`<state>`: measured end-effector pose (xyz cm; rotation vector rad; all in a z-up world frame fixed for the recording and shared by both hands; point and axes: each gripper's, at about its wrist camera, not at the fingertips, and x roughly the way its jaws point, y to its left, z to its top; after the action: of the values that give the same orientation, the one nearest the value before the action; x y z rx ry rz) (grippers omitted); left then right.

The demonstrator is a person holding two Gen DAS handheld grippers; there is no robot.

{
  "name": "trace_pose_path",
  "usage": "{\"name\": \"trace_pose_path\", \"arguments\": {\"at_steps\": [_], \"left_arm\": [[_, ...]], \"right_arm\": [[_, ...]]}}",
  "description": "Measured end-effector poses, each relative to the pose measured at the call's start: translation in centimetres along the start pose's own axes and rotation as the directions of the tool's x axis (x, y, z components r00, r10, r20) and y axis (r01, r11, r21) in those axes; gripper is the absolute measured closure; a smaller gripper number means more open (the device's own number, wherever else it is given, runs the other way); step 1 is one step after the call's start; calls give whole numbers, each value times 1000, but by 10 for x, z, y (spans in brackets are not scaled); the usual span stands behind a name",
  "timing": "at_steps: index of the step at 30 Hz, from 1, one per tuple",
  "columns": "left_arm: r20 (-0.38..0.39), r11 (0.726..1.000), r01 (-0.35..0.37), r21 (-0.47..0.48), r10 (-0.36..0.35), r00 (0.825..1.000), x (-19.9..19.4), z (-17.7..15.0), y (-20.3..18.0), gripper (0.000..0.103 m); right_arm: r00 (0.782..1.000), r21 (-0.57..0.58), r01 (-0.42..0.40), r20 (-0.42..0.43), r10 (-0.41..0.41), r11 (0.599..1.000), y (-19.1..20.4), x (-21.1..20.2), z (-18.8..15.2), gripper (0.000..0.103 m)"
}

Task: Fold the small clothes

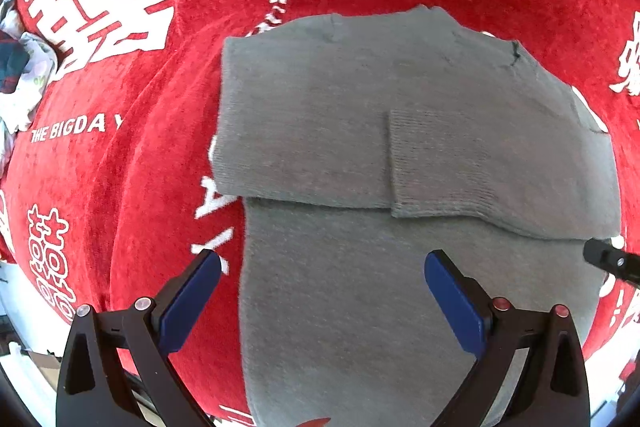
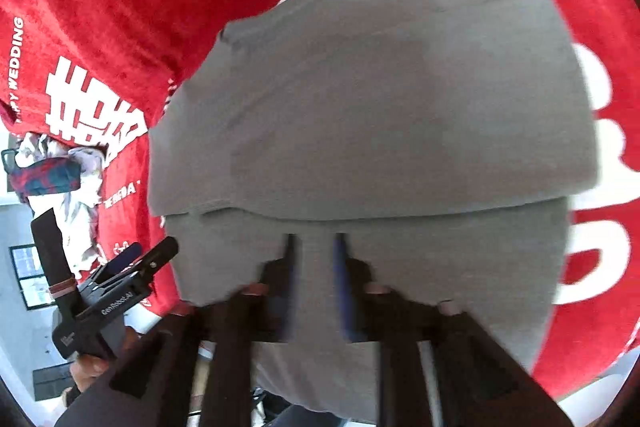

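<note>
At the far left edge of my left wrist view, a crumpled pile of white and dark patterned clothes [image 1: 18, 67] lies at the edge of the red plush cloth with white printed characters [image 1: 132, 163] that covers the work surface. The same pile appears at the left of my right wrist view [image 2: 60, 179].

The grey knitted sweater [image 1: 360, 147] lies flat on the red cloth, centre to right in the left view. Its sleeves are folded across the body, with a ribbed cuff [image 1: 436, 163] lying on top near the centre.

My left gripper [image 1: 322, 263] hovers over the near left edge of the sweater. Its blue-padded jaws are spread wide and hold nothing.

My right gripper [image 2: 314, 247] is over the near part of the sweater [image 2: 380, 107]. Its jaws stand close together with a narrow gap between them. Motion blur prevents me from telling whether they pinch fabric.
</note>
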<state>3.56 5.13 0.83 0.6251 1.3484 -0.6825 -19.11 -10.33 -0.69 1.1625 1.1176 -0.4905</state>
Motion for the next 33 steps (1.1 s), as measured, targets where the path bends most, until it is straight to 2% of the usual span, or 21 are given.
{"name": "trace_pose_path", "arguments": {"at_steps": [1,4,6,7,10,12,13,20,25,29,33], "left_arm": [[-2,1000,1,4,-1,1000,-1,-1,-3,1],[-13,1000,-3,23,3,1000,-5,-2,-14,1],[-16,1000,-5,31,6,1000,-7,-3,-22,1],[-17,999,-6,34,7,1000,-8,-3,-25,1],[-17,999,-8,36,8,1000,-11,-4,-35,1],[-19,999,-10,38,11,1000,-13,-6,-42,1],[-20,999,-12,38,12,1000,-14,-7,-46,1],[-37,1000,-19,20,20,999,-17,-20,-61,1],[-33,999,-51,-18,50,998,-18,-35,-65,1],[-56,999,-27,-38,25,998,-14,-50,-64,1],[-50,999,-31,-34,30,998,-16,-64,-61,1]], "right_arm": [[1000,-4,13,12,-12,1000,-4,-6,0,45],[998,-40,52,33,-51,998,-12,-21,0,42],[996,-61,76,47,-73,995,-15,-28,0,32],[995,-77,83,58,-78,994,-17,-33,0,23],[991,-109,110,91,-101,988,-21,-44,0,19],[989,-113,112,106,-100,987,-24,-48,1,11],[990,-111,104,107,-92,988,-27,-50,1,0],[998,-117,43,40,-39,992,-41,-49,0,0],[1000,-113,19,6,-19,993,-56,-45,-3,0],[999,-122,32,-13,-33,992,-63,-41,-7,0],[999,-112,33,-30,-37,993,-68,-38,-15,0]]}}
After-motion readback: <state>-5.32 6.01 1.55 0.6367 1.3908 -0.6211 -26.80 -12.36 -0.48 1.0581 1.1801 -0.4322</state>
